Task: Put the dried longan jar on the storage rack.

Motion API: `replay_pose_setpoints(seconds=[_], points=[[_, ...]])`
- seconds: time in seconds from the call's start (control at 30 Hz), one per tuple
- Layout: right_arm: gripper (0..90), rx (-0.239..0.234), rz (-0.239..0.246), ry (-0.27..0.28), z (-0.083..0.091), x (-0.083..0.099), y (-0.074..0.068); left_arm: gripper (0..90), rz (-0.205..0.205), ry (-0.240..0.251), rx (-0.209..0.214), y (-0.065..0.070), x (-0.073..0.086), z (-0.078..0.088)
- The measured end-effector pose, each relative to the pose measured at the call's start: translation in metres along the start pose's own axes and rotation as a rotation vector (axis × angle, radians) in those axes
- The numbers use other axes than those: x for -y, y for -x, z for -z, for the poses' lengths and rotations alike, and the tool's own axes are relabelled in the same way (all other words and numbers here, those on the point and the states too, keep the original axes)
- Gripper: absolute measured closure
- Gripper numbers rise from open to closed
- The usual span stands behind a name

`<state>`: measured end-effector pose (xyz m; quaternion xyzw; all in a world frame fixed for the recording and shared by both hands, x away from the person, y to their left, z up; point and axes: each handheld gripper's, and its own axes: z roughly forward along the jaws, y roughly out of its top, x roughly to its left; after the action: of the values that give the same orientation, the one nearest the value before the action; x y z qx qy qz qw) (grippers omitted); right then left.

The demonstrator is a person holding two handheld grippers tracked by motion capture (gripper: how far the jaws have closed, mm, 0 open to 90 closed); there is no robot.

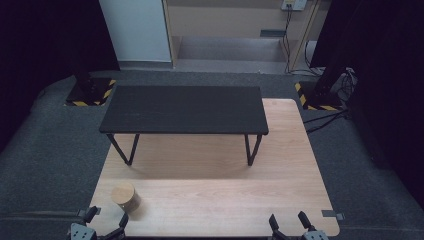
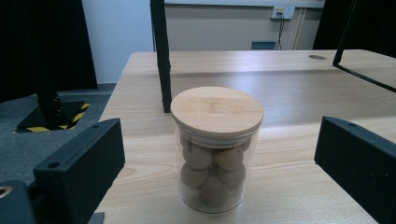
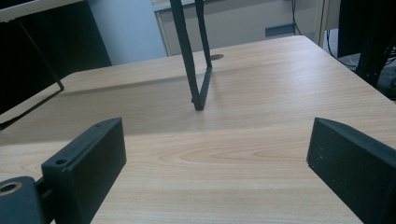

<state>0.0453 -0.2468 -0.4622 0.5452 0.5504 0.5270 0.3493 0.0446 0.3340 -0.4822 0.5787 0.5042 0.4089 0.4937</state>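
Your left gripper (image 1: 105, 217) and right gripper (image 1: 288, 220), both cut off at the frame's bottom edge, gape wide; the jar (image 2: 216, 148) stands unheld between the left's jaws.

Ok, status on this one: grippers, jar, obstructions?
Left gripper open, right gripper open, both empty. Lidded glass jar upright ahead of left. Black shelf beyond.
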Motion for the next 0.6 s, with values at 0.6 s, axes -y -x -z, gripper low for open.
replay_pose_setpoints(seconds=[0.6], points=[[4.6,-0.007,-0.007,-0.02,0.002,0.001,0.0,0.3,0.011,-0.016,0.007,-0.005,0.013,-0.014]])
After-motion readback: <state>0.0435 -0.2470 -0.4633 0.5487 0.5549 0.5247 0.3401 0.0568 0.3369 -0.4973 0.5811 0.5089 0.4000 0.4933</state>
